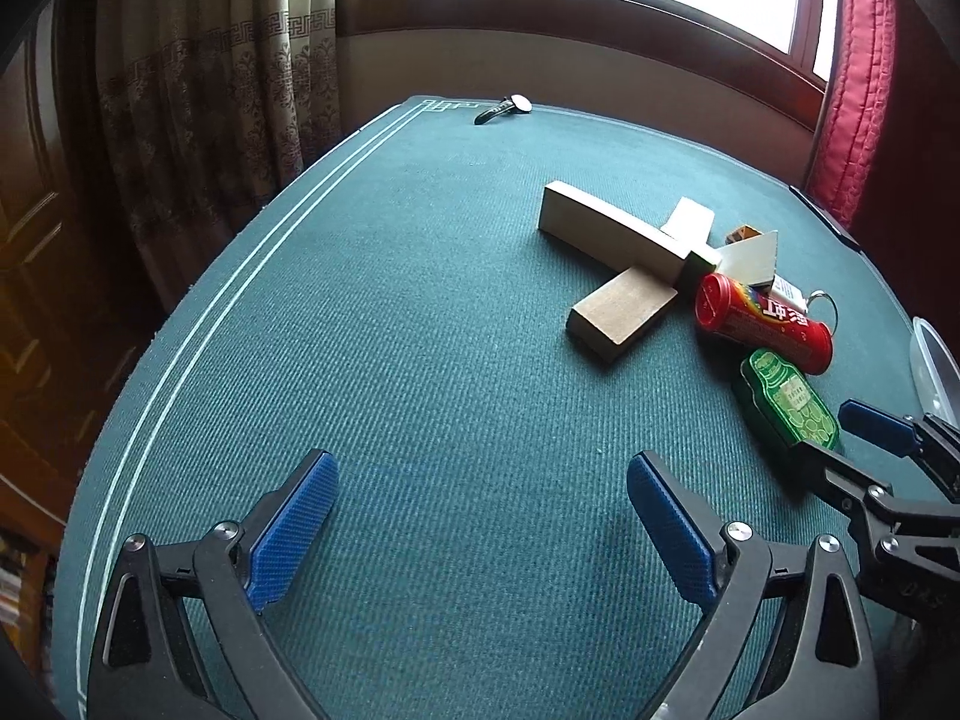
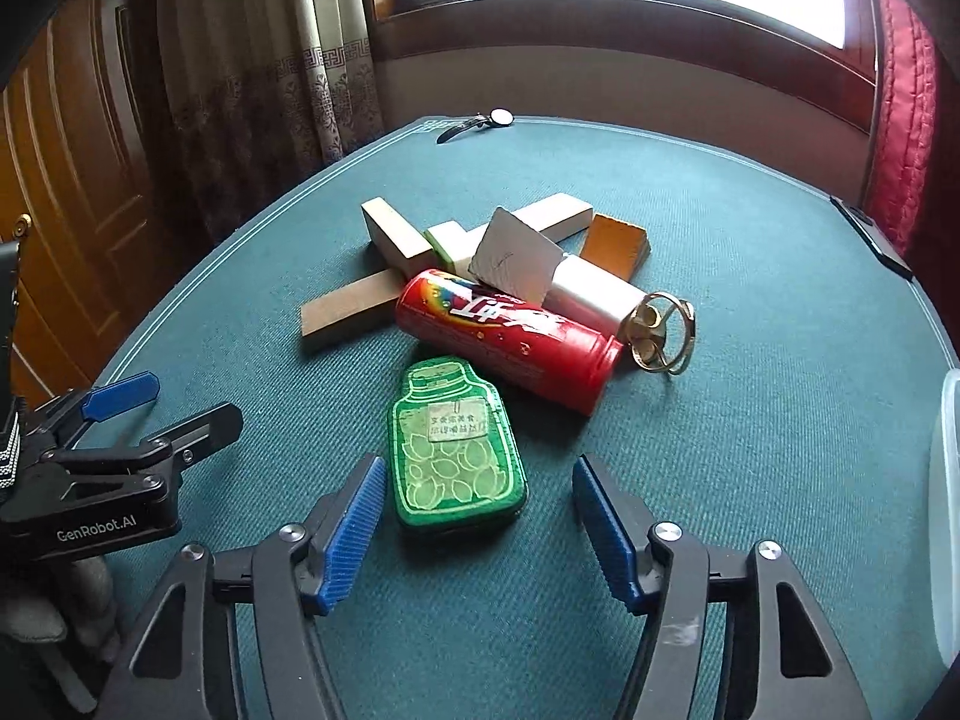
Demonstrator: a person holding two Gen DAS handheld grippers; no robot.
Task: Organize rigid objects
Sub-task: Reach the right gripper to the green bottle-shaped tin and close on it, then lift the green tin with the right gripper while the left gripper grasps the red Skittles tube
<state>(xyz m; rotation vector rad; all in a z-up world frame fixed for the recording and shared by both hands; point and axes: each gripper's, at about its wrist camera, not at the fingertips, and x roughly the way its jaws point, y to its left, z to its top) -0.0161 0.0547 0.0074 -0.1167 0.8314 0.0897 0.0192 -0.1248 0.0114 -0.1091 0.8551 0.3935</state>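
Note:
A pile of rigid objects lies on the green felt table (image 2: pixel 240 312): a green bottle-shaped tin (image 2: pixel 456 447) nearest me, a red cylindrical can (image 2: pixel 510 339) on its side, pale wooden blocks (image 2: pixel 396 234), a flat brown board (image 2: pixel 348 309), a white card (image 2: pixel 516 255), an orange-brown wedge (image 2: pixel 618 243) and a brass ring piece (image 2: pixel 660 333). My right gripper (image 2: pixel 477 534) is open, its fingers either side of the tin's near end, not touching it. My left gripper (image 1: pixel 480 531) is open and empty over bare felt, left of the pile (image 1: pixel 630 264); the tin (image 1: pixel 789 399) lies to its right.
A wristwatch (image 2: pixel 480 120) lies at the table's far edge. A clear plastic container rim (image 2: pixel 945 510) shows at the right edge. Curtains, a window and wooden doors surround the table. The left gripper shows in the right wrist view (image 2: pixel 162 414).

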